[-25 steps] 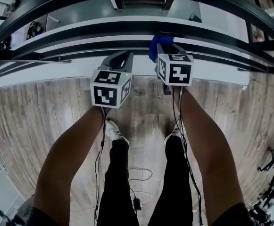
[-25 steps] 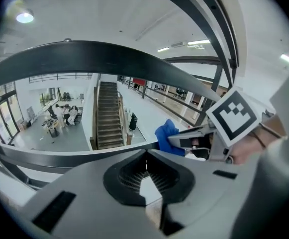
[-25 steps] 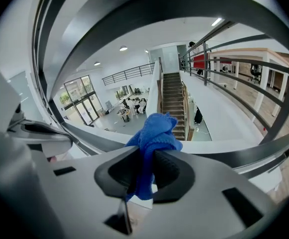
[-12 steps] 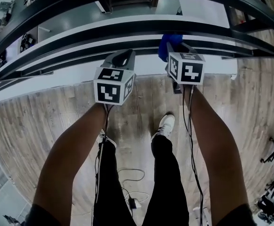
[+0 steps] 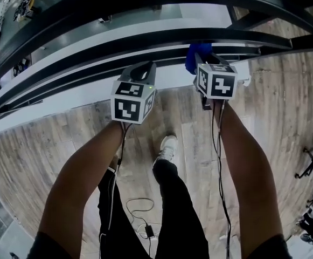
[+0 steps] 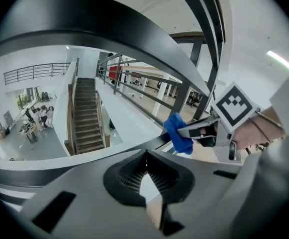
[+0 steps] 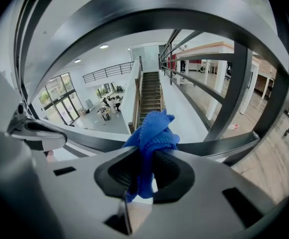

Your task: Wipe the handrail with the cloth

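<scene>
A dark metal handrail (image 5: 118,1) curves across the top of the head view, with lower rails (image 5: 145,43) beneath it. My right gripper (image 5: 199,59) is shut on a blue cloth (image 5: 192,58), which bunches out past the jaw tips against a lower rail (image 7: 224,144). In the right gripper view the cloth (image 7: 151,136) fills the gap between the jaws of that gripper (image 7: 146,158). My left gripper (image 5: 140,69) hangs beside it to the left, shut and holding nothing (image 6: 145,153). From the left gripper view the cloth (image 6: 178,133) and the right gripper (image 6: 206,129) show by the rail.
Wooden floor (image 5: 48,139) lies below, with the person's legs, a white shoe (image 5: 168,144) and a cable (image 5: 137,206) on it. Upright railing posts (image 7: 236,88) stand to the right. Beyond the rails are a staircase (image 6: 87,113) and a lower hall.
The person has stepped along the railing, and both grippers have shifted slightly right with it. The cloth stays clamped in the right gripper; the left stays shut.
</scene>
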Action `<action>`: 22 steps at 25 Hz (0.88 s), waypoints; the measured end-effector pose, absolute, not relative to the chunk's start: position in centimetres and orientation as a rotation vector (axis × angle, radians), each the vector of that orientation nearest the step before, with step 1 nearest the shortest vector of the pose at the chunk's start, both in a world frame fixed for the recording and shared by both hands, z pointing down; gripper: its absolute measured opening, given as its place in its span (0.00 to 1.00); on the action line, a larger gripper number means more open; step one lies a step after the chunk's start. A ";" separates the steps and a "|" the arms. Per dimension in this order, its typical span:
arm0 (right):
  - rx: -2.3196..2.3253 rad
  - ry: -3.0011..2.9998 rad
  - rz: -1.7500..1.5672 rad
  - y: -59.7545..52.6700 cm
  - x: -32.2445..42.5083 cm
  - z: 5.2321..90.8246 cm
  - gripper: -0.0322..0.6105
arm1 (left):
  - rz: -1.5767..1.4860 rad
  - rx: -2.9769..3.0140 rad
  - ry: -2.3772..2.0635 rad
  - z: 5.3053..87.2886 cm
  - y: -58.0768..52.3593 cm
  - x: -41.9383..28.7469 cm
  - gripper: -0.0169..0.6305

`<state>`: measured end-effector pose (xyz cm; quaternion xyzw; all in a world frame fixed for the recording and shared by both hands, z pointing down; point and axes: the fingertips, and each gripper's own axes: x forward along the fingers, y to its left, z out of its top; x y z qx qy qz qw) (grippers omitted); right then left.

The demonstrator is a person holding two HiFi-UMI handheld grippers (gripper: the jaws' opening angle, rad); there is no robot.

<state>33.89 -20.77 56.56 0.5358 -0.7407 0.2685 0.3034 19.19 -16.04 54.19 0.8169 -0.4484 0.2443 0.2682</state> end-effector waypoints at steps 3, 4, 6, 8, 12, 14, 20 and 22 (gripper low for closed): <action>1.435 -1.935 0.725 -21.2 38.5 56.4 0.16 | 0.642 2.217 -1.171 53.6 -16.7 23.7 0.04; 1.439 -1.924 0.729 -21.3 39.9 56.4 0.16 | 0.634 2.220 -1.161 53.4 -17.0 25.1 0.04; 1.444 -1.909 0.728 -21.7 42.4 56.4 0.16 | 0.623 2.233 -1.137 52.9 -17.7 27.8 0.04; 1.447 -1.906 0.725 -21.9 44.6 56.6 0.16 | 0.621 2.252 -1.110 52.7 -18.2 30.1 0.04; 1.494 -1.896 0.743 -22.3 48.8 56.8 0.16 | 0.645 2.270 -1.072 52.8 -18.9 32.8 0.04; 1.551 -1.882 0.790 -22.7 51.0 56.3 0.16 | 0.667 2.271 -1.059 52.9 -18.9 33.3 0.04; 1.636 -1.817 0.770 -23.5 54.9 55.5 0.16 | 0.701 2.287 -1.030 53.7 -18.1 33.7 0.04; 1.677 -1.810 0.744 -23.5 55.5 55.3 0.16 | 0.691 2.281 -1.030 54.2 -17.6 33.3 0.04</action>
